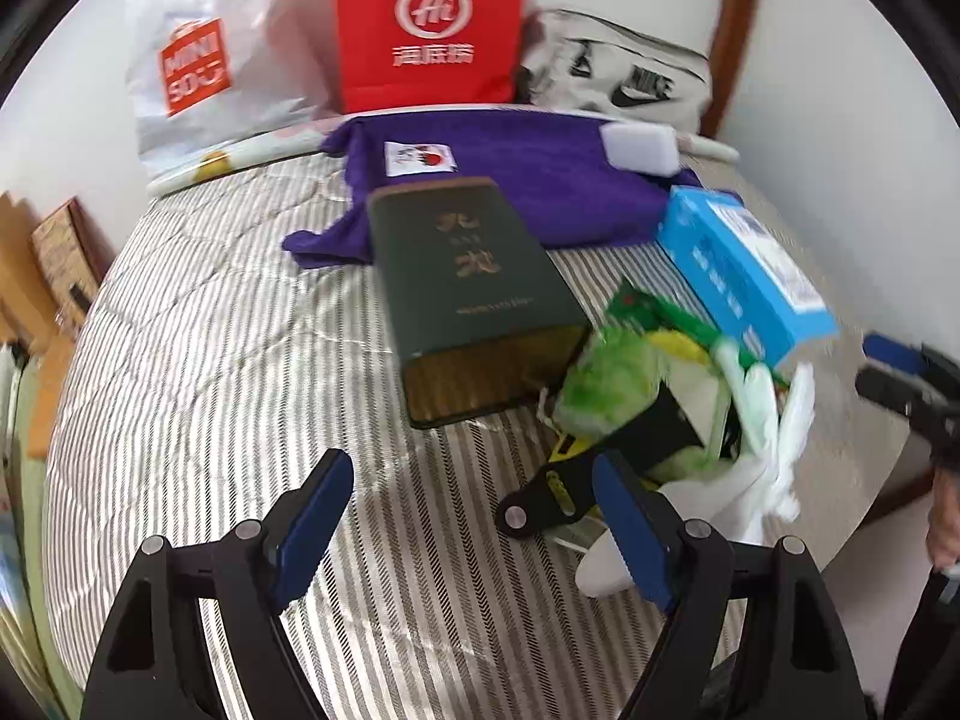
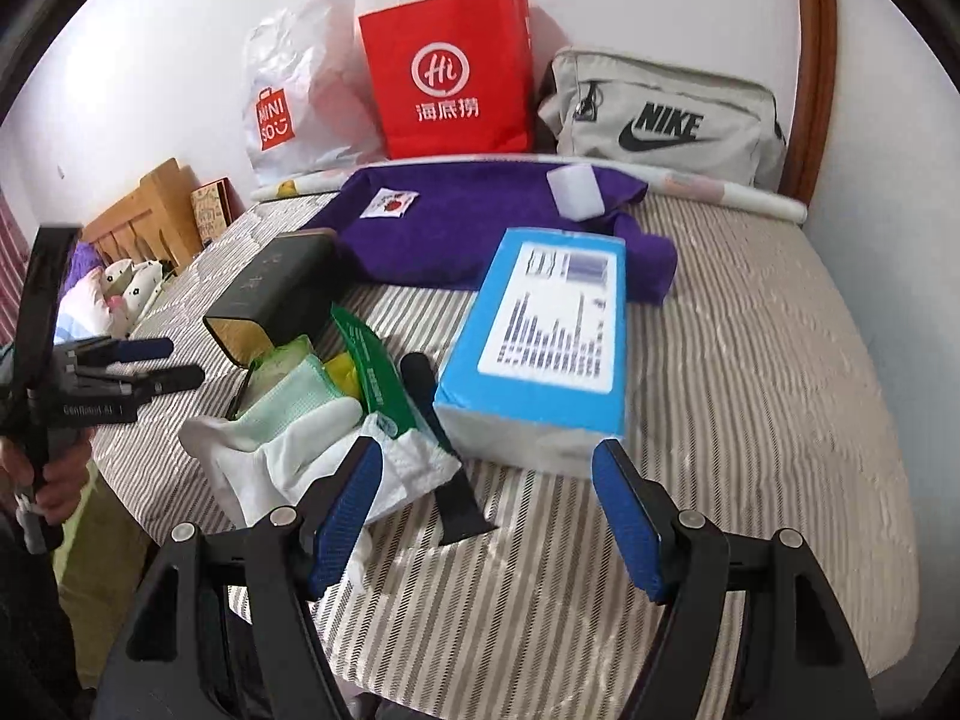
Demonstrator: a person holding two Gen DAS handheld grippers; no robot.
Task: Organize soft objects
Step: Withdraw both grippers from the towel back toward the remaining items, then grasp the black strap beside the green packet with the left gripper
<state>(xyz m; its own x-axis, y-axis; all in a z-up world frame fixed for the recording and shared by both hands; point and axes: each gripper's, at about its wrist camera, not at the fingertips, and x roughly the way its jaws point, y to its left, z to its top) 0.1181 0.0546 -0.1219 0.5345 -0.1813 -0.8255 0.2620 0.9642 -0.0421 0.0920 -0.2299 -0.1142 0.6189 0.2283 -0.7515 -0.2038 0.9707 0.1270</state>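
A purple towel [image 1: 510, 180] [image 2: 468, 228] lies at the back of the striped bed, with a white sponge [image 1: 639, 147] [image 2: 576, 192] on it. A pile of white and green cloths and gloves [image 1: 678, 396] [image 2: 312, 420] lies near the bed's front edge. My left gripper [image 1: 474, 516] is open and empty above bare bedding, left of the pile. My right gripper [image 2: 489, 510] is open and empty, just in front of the pile and the blue box [image 2: 540, 348]. The left gripper also shows in the right wrist view [image 2: 162, 366].
A dark green box [image 1: 474, 294] [image 2: 276, 294] lies beside the pile. A black scraper [image 2: 444, 450] [image 1: 576, 480] lies by the blue box [image 1: 738, 270]. A white Miniso bag [image 2: 294, 96], a red paper bag [image 2: 450, 72] and a grey Nike bag [image 2: 660, 114] stand against the wall.
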